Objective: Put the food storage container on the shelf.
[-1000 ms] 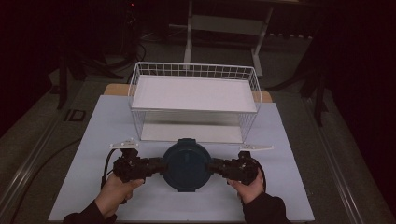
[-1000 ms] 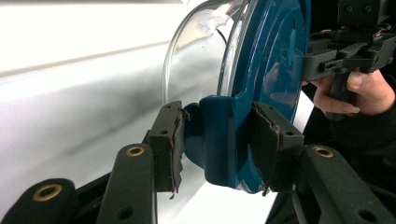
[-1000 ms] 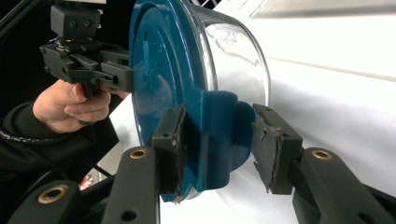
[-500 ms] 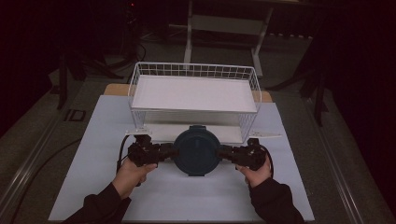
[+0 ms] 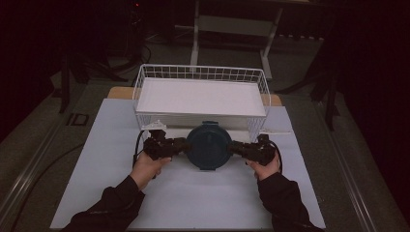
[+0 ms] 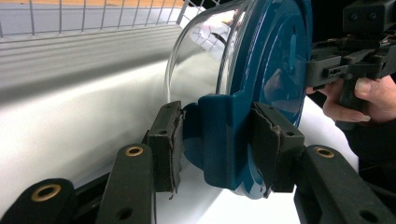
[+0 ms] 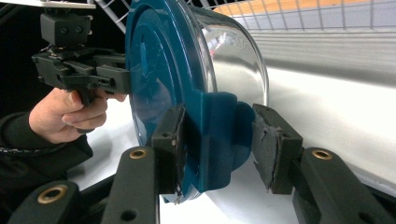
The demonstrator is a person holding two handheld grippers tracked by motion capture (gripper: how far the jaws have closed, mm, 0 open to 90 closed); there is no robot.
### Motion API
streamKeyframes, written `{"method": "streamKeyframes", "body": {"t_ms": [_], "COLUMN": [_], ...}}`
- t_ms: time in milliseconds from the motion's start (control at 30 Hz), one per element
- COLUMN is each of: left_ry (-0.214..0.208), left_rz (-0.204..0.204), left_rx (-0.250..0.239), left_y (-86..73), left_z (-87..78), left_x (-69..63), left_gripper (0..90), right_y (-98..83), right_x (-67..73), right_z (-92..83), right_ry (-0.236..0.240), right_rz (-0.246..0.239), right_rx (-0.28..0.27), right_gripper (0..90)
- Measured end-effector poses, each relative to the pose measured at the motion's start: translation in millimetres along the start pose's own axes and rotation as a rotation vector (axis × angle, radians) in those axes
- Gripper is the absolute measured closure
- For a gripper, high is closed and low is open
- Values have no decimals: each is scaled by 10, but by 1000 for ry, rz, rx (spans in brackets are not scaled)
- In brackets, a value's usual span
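Left gripper [image 5: 180, 145] grips the left clip tab of the round container [image 5: 209, 145], jaws narrowed onto the blue tab, pads [image 6: 171, 140] pressing both sides of it in the left gripper view; left hand [image 5: 147, 166] sits behind it near the table's middle-left, with bare white table [image 5: 106, 159] open to the left and toward the person. Container is a clear glass bowl [image 6: 196, 70] under a teal lid [image 5: 209, 142], lid facing up in the high view, round so no real long axis, its two clip tabs pointing left and right along the line between the grippers. Cannot tell if it rests on the table or is lifted. Its far edge is just at the front wall of the white wire basket [image 5: 145, 87], little room ahead; basket interior is a plain white floor, and the basket spans the table's far-centre. Right gripper [image 5: 236, 147] clamps the opposite tab, jaws closed partway on it, one pad [image 7: 173, 140] touching, the other pad looks slightly off the tab in the right gripper view. Right hand [image 5: 265, 166] behind it, open white table further right up to the table edge, dark floor beyond
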State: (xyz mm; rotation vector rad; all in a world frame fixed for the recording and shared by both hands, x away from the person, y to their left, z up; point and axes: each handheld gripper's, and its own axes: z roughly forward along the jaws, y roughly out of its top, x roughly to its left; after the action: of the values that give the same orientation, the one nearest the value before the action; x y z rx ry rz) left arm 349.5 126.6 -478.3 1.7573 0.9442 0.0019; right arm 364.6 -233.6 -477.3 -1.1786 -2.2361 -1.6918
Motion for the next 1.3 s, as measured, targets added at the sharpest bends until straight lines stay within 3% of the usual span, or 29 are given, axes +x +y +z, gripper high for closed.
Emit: {"method": "streamKeyframes", "body": {"t_ms": [200, 567, 767, 900, 1067, 1133, 1200, 1233, 1267, 1300], "left_ry": [-2, 21, 4, -2, 13, 15, 2, 2, 22, 22], "left_rz": [-5, -57, -79, -73, -69, -83, -99, -95, -53, -53], "left_rx": [13, 14, 6, 12, -15, -21, -23, -27, -39, -39], "left_y": [-1, -74, -72, -43, -45, -44, -56, -69, -82, -82], "left_z": [92, 187, 196, 205, 234, 252, 264, 265, 269, 269], "left_x": [144, 386, 451, 466, 438, 445, 476, 488, 478, 478], "left_gripper": [549, 547, 546, 545, 537, 524, 519, 507, 498, 488], "right_y": [-10, -10, 37, 59, 38, 32, 36, 40, 41, 39], "right_x": [-96, -265, -266, -277, -311, -312, -311, -292, -287, -281], "right_z": [71, 305, 342, 345, 343, 349, 353, 361, 366, 375], "right_ry": [-14, -50, -66, -68, -64, -111, -118, -139, -143, -156], "right_rz": [9, 28, 27, 31, 72, 53, 51, 38, 36, 32], "right_rx": [1, 21, 12, 22, 18, -5, -6, -10, -11, -16], "right_gripper": [566, 563, 561, 559, 551, 533, 533, 538, 536, 528]}}
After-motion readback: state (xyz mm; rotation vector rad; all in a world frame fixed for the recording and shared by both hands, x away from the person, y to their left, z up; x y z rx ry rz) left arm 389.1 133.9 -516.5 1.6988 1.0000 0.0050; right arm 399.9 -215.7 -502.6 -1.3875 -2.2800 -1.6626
